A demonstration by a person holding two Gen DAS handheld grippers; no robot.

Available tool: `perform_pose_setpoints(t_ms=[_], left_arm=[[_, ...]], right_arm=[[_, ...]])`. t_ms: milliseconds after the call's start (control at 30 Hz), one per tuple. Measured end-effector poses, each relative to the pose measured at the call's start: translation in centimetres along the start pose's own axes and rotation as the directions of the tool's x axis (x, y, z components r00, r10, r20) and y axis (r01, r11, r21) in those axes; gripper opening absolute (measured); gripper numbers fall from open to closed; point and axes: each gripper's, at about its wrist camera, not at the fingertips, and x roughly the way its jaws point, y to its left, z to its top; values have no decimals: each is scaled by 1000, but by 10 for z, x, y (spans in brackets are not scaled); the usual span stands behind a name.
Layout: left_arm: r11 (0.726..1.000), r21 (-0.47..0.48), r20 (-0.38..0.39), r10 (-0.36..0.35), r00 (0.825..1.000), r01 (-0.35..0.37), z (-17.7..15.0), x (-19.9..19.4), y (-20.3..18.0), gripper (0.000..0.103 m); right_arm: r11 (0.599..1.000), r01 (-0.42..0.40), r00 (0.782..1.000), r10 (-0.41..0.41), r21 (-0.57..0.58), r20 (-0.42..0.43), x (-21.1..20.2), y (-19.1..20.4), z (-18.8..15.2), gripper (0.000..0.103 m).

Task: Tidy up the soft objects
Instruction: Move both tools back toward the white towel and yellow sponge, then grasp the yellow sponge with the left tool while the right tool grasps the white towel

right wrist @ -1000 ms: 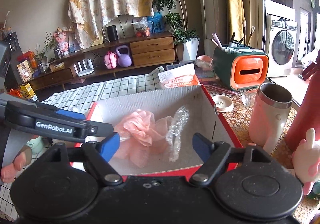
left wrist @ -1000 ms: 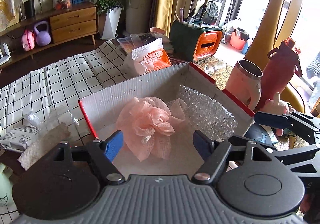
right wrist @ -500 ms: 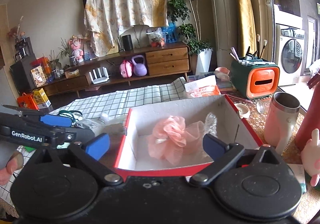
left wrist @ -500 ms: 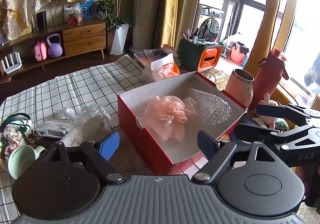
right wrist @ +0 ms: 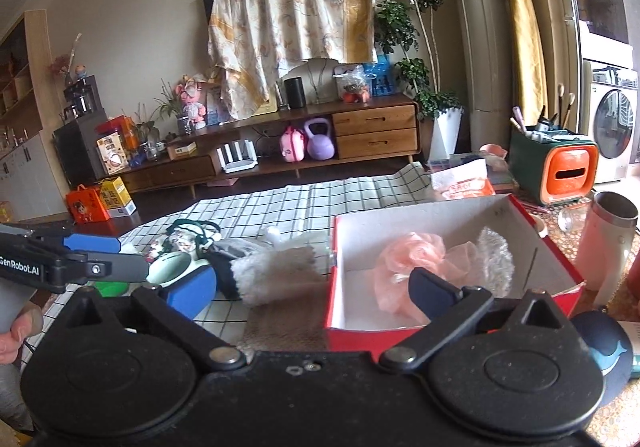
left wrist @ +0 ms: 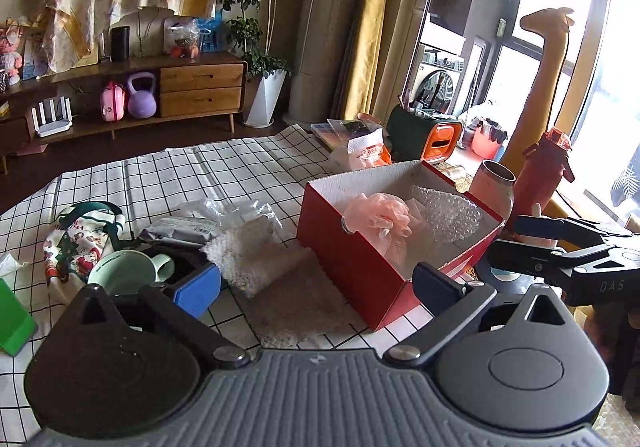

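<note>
A red box (left wrist: 352, 247) (right wrist: 448, 331) with a white inside holds a pink mesh bath pouf (left wrist: 378, 215) (right wrist: 408, 259) and a piece of bubble wrap (left wrist: 448, 211) (right wrist: 496, 259). A fluffy white and brown cloth (left wrist: 256, 255) (right wrist: 276, 271) lies on the checked tablecloth left of the box. My left gripper (left wrist: 316, 287) is open and empty, held back from the box over the cloth. My right gripper (right wrist: 312, 287) is open and empty, near the box's front left corner. Each gripper shows at the edge of the other's view.
A mint cup (left wrist: 120, 275), a printed drawstring bag (left wrist: 76, 239), a grey packet (left wrist: 180, 227) and clear plastic (left wrist: 228, 207) lie left of the cloth. A pink tumbler (left wrist: 492, 187), a red bottle (left wrist: 540, 175) and a green-orange organiser (left wrist: 424, 135) stand right of the box.
Both grippers have pulled back and up from the box, empty and open. The pouf and bubble wrap stay in the box. The cloth and the table's left side have come into view.
</note>
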Motion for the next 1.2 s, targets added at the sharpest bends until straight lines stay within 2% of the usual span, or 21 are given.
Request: perform_pose_setpoints(t_ms=[267,500,600,767,867,1200], left_arm=[[998,-66,17,24,1000,-23,-31,-22,34,103],[986,-137,62,107,992,-98,-66,-30,51,103],[984,-140,67,118,991,-107,-79,-27,53,103],[984,-101,32,148,988,-144,-98,-14,54,103],[986,-73,42,154,987,-151,-108,-8,54,103],[973,-125,-23,193,981,-195,-126,21,77,103]], right_arm=[[999,-30,999,30,16,-25,14,23,-8,103],[999,-51,996,51,4,-68,36,44,-16,103],[998,-61,994,59,-20,-89,47,54,-17,103],[996,-62,991,54,-61,-124,72,69,-21,102],[996,-61,988,50,-72,-149,89,74,-22,101],[990,-43,973,11,-134,-231,153,87,-27,96]])
